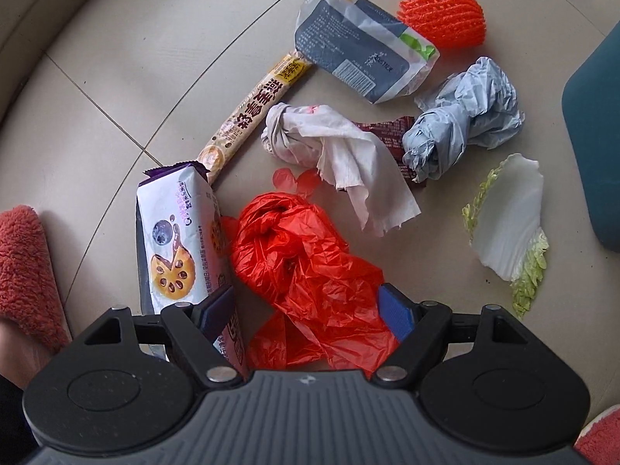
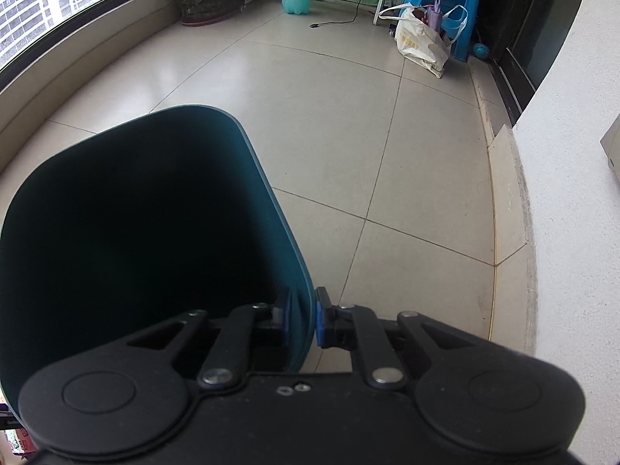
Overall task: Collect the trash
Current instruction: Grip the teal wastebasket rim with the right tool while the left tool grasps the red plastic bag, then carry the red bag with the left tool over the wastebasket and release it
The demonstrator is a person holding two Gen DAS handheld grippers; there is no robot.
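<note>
Trash lies scattered on the beige tiled floor (image 1: pixel 116 77) under my left tool (image 1: pixel 306 310), whose jaws stand wide apart, gripping nothing. Between its blue pads sits a crumpled red plastic bag (image 1: pixel 306 267), with the right pad touching the bag's edge. Pressed against the left pad is a white and purple biscuit packet (image 1: pixel 178 240). Beyond that lies a long beige snack stick wrapper (image 1: pixel 252 112), and to its right a twisted white tissue (image 1: pixel 333 151) overlapping a dark red foil wrapper (image 1: pixel 391 128). A crumpled grey-blue plastic bag (image 1: pixel 461 116) sits further right, a pale cabbage leaf (image 1: pixel 507 228) nearer, and at the far side a white and navy pouch (image 1: pixel 360 46) beside an orange foam fruit net (image 1: pixel 441 7).

My right tool (image 2: pixel 302 317) is clamped on the thin wall of a dark teal plastic bin (image 2: pixel 155 232), one pad inside and one outside the rim. Its edge also shows at the right of the left view, near the cabbage leaf.
</note>
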